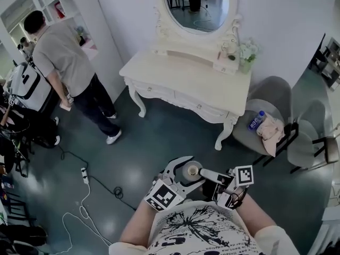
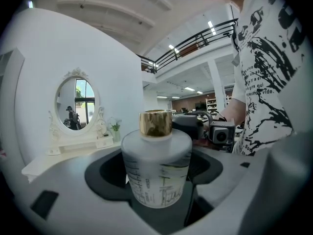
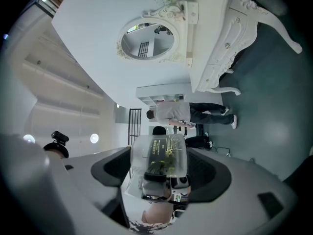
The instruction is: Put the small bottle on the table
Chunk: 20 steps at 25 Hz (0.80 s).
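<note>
Now the left hand-held gripper is clamping the bottle round its belly, aloft, well apart from the worktop. It is probably handling like glass: stiff, slick, breakable, so the belly suits. The right hand-held gripper is pinching a clear container.

Bright, even light fills the head view. The white dressing table is almost washed out, and the dark floor in front of the table shows soft pale reflections and only faint shadows. Straight lines bow near the frame edges. In the left gripper view, ceiling lamps above and right of the table glare as small spots. The small bottle is sharp, its gold cap glinting. Both gripper views darken to black at the corners.
</note>
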Tool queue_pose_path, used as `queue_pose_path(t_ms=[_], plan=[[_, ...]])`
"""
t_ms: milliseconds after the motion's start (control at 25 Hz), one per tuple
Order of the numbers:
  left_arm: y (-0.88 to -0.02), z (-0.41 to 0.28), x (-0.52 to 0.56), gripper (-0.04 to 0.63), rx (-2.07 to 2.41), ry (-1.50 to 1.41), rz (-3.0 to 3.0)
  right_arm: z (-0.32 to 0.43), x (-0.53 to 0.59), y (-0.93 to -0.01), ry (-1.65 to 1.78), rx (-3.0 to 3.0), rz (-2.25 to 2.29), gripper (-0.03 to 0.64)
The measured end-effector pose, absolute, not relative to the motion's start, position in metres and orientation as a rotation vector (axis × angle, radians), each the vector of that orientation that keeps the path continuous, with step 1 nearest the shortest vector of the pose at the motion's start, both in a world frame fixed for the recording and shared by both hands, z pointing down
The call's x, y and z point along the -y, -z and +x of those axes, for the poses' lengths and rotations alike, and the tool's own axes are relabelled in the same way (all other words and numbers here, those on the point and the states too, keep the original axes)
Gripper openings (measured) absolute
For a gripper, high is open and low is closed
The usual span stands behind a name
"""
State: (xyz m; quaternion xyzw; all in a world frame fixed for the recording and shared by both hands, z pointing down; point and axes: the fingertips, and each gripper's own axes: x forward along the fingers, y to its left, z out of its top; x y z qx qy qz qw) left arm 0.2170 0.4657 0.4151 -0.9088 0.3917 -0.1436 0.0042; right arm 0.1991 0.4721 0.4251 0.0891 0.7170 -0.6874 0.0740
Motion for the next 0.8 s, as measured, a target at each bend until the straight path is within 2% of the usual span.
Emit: queue_pose_path(t_ms=[360, 800], plan=[[-0.431, 0.173, -0.427, 0.350, -1.353, 0.459, -2.828, 0.157, -0.434, -0.440, 2.120, -2.153, 0.347, 0.367], [-0.420, 0.137, -0.269, 0.350, -1.492, 0.471, -2.735, 0.121, -0.278, -0.431, 2.140, -2.200, 0.491, 0.367]])
